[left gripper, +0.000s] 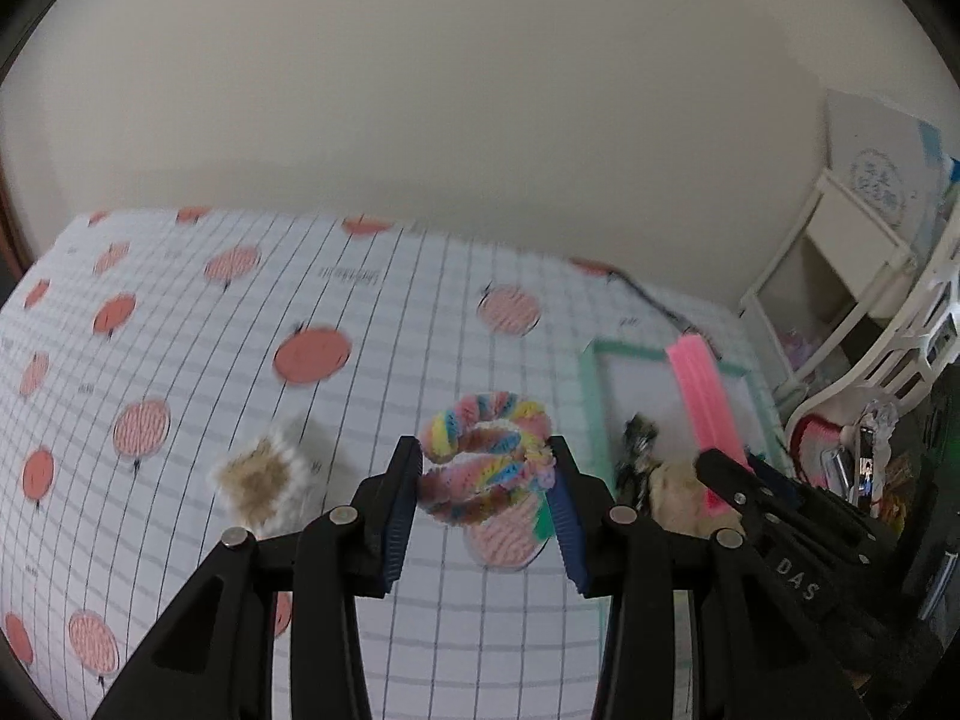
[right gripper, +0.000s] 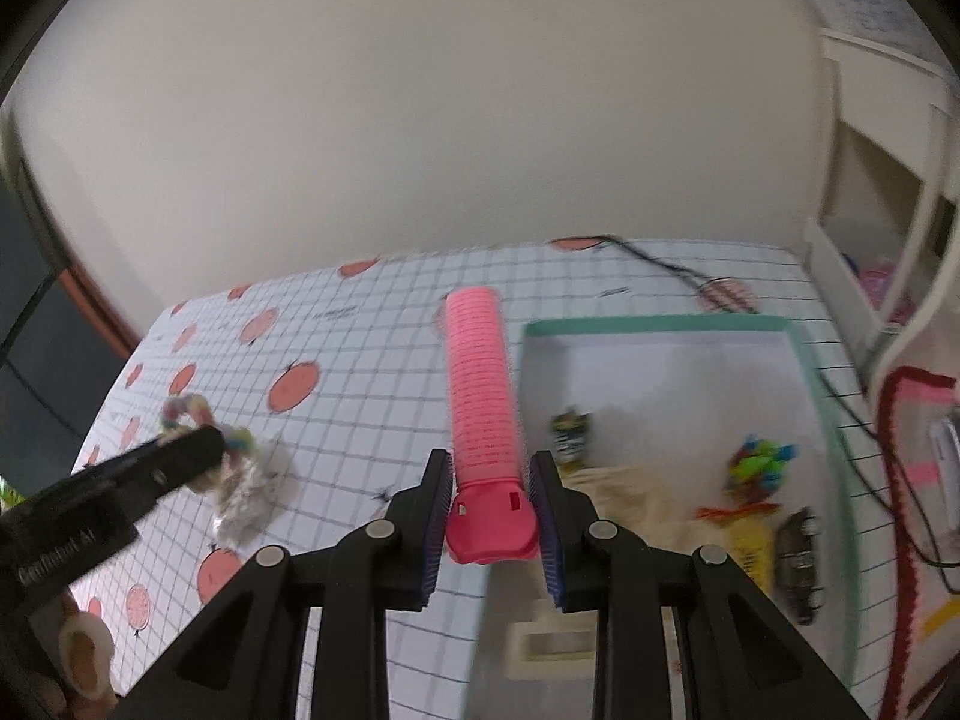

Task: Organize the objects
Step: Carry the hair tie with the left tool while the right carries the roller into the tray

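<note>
My left gripper (left gripper: 485, 468) is shut on a rainbow coil of fuzzy pipe cleaner (left gripper: 486, 450), held above the checked tablecloth (left gripper: 180, 360). My right gripper (right gripper: 491, 492) is shut on a long pink ridged tube (right gripper: 483, 384), which points away from me, just left of the green-rimmed white tray (right gripper: 660, 324). In the right wrist view the left gripper (right gripper: 180, 456) shows at the left with the coil (right gripper: 192, 414) at its tip. From the left wrist view the right gripper (left gripper: 738, 480) and the pink tube (left gripper: 702, 390) sit over the tray (left gripper: 594, 396).
The tray holds a beige cloth (right gripper: 636, 492), a small dark packet (right gripper: 570, 432), bright clips (right gripper: 759, 462), a yellow item (right gripper: 750, 540) and a dark hair claw (right gripper: 798, 564). A fuzzy brown and white square (left gripper: 264, 474) lies on the cloth. A black cable (right gripper: 672, 264) and white shelves (left gripper: 840, 276) are at the right.
</note>
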